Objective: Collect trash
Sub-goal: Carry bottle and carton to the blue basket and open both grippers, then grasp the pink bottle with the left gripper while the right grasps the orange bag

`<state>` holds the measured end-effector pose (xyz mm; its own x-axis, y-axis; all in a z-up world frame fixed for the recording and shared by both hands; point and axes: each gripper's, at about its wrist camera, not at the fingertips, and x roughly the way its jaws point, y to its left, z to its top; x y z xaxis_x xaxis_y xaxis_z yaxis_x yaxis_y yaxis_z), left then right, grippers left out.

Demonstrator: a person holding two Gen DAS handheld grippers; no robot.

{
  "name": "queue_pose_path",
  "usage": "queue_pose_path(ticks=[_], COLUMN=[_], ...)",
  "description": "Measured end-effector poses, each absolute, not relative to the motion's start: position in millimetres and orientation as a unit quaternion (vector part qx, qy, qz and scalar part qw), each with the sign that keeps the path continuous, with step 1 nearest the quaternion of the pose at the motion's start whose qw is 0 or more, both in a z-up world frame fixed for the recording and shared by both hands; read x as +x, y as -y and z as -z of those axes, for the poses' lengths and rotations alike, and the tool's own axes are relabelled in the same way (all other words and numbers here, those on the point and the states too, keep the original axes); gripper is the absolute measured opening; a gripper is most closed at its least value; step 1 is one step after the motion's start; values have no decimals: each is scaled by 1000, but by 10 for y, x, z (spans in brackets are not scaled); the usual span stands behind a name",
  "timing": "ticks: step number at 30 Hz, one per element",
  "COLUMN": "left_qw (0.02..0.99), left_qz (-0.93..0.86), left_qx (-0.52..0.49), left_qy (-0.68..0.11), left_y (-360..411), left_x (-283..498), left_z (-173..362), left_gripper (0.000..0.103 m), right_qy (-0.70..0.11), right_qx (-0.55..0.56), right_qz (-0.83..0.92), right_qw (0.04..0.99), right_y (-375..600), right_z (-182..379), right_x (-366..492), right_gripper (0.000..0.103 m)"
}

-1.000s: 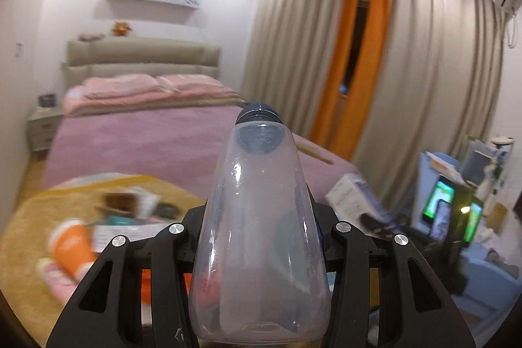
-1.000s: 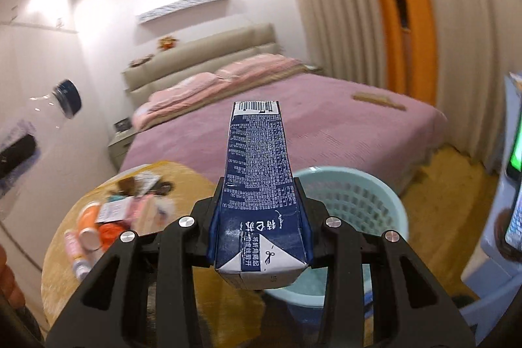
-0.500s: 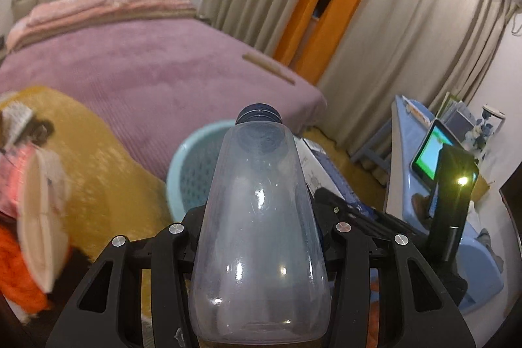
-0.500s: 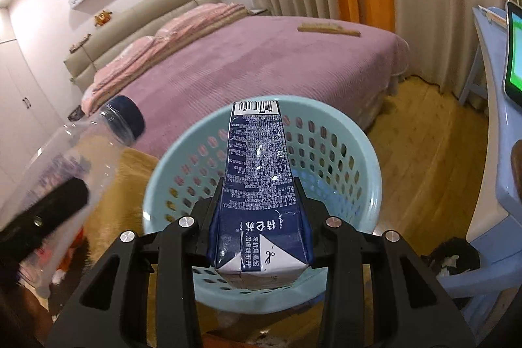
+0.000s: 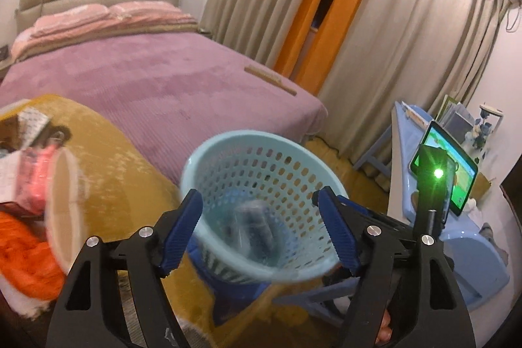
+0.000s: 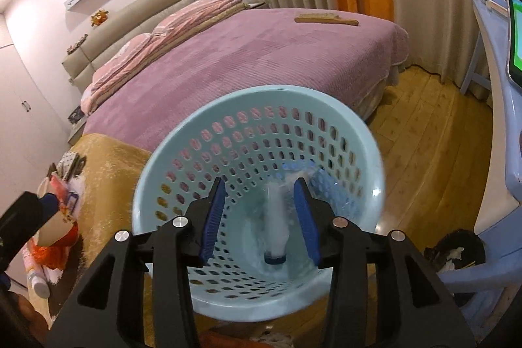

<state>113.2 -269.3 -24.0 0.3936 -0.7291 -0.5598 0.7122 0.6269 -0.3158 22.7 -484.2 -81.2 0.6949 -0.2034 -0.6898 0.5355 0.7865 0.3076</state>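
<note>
Both grippers, left gripper (image 5: 259, 230) and right gripper (image 6: 259, 214), hang over the pale blue basket (image 6: 365, 136) with jaws opening and nothing between them, the clear bottle (image 6: 275, 224) blurred inside it, so I judge they should spread fully, then lift straight clear of its rim.

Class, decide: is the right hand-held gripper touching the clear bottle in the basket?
Apart. The right wrist view shows the right hand-held gripper opening, pads bare, with the bottle lying down inside the basket.
</note>
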Motion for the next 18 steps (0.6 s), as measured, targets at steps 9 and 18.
queue_pose_path(ticks=[9,18], left_qw=[881,934], left_qz=[359,166], left_qx=[-27,-82], left_qy=[-306,-306], left_y=[1898,592], left_x=[914,1060], left_z=[-71,-126], left_gripper=[72,79], right_qy=[-290,-263], right_qx=[210,150], right_qz=[136,25], right_qw=[924,953], right_y=[4256,3327], right_z=[373,49], right_x=[173,303], right_gripper=[41,41])
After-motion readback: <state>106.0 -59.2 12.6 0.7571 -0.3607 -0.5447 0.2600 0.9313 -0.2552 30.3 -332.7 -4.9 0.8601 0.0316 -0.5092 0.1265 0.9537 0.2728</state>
